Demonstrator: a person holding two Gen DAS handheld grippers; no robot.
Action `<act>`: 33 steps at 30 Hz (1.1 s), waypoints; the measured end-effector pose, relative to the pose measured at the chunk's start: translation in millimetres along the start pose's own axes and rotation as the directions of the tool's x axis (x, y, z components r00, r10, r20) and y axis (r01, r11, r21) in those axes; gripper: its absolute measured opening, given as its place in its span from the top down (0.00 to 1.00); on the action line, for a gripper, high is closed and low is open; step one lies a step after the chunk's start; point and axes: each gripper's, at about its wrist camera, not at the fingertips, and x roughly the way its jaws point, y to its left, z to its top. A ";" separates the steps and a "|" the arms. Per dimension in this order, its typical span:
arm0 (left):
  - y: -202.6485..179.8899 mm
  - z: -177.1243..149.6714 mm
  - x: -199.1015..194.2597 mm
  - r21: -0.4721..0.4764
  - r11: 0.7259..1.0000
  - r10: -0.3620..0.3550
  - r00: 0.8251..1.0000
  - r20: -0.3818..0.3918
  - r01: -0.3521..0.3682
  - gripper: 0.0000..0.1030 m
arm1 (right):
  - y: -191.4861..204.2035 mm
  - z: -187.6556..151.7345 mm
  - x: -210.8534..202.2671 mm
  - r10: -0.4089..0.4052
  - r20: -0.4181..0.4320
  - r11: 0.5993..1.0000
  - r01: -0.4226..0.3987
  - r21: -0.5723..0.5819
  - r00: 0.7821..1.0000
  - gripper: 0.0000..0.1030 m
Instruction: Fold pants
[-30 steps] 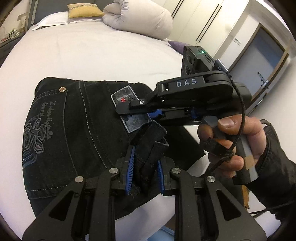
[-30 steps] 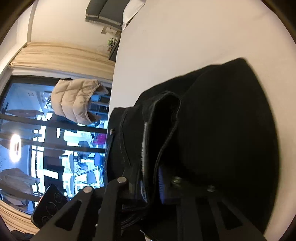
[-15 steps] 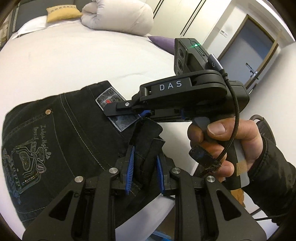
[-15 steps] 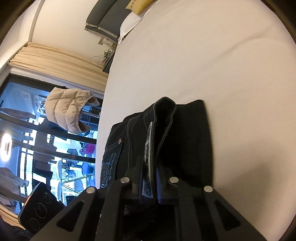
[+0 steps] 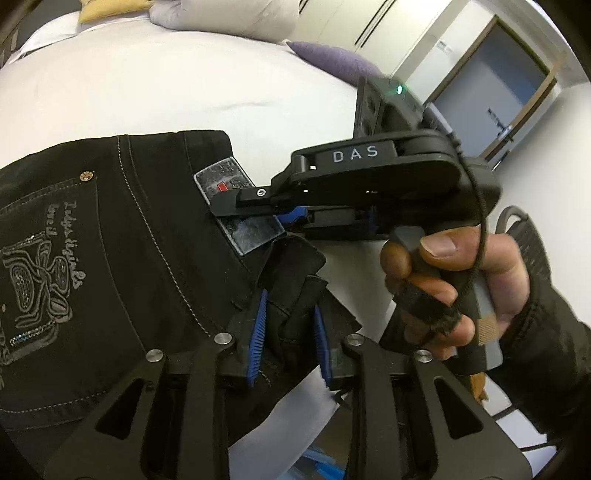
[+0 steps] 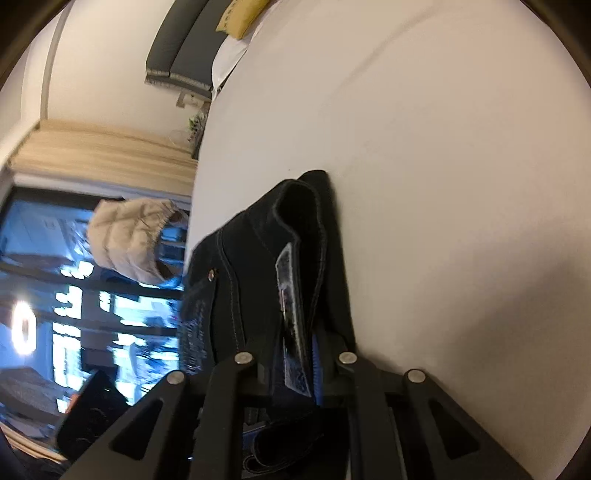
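Both hand-held grippers, left (image 5: 287, 338) and right (image 6: 295, 354), clamp pants (image 5: 110, 258) on bed (image 5: 184, 92).

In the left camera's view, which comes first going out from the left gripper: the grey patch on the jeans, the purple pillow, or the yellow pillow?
Going outward from the left gripper:
1. Grey patch on the pants waistband, just ahead, slightly left.
2. Purple pillow, farther up the bed, to the right.
3. Yellow pillow, at the head of the bed, far upper left.
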 end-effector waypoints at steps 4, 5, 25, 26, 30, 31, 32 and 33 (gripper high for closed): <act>8.3 0.5 -29.9 -0.034 0.997 -0.064 0.998 -0.001 0.064 0.50 | 3.0 2.6 -7.8 -0.011 0.034 1.000 0.011 0.008 0.999 0.74; 9.9 -4.2 -41.2 -0.040 0.996 -0.080 0.997 0.014 0.081 0.37 | 4.5 3.7 -12.3 -0.020 0.049 1.000 0.019 0.014 0.999 0.72; 131.3 -41.5 -105.0 -0.197 0.980 0.033 0.994 0.100 -0.013 0.34 | 40.8 -45.4 -15.7 -0.167 0.039 0.968 0.171 -0.184 0.985 0.87; 132.8 -39.1 -110.2 -0.195 0.981 0.026 0.994 0.108 -0.005 0.34 | 41.8 -45.5 -17.8 -0.173 0.041 0.966 0.178 -0.189 0.984 0.87; 166.4 -0.3 -126.9 -0.231 0.972 0.084 0.981 0.172 -0.043 0.34 | 46.6 -48.9 -17.6 -0.204 0.047 0.953 0.209 -0.220 0.978 0.87; 174.6 9.2 -127.9 -0.240 0.970 0.093 0.980 0.178 -0.049 0.34 | 49.5 -49.0 -16.5 -0.209 0.049 0.951 0.215 -0.224 0.977 0.87; 182.9 18.6 -125.6 -0.239 0.968 0.115 0.978 0.177 -0.071 0.34 | 50.7 -48.9 -16.0 -0.215 0.053 0.948 0.222 -0.228 0.975 0.87; 187.5 27.9 -118.1 -0.228 0.969 0.139 0.977 0.164 -0.100 0.34 | 51.4 -49.0 -14.9 -0.221 0.056 0.946 0.228 -0.230 0.974 0.87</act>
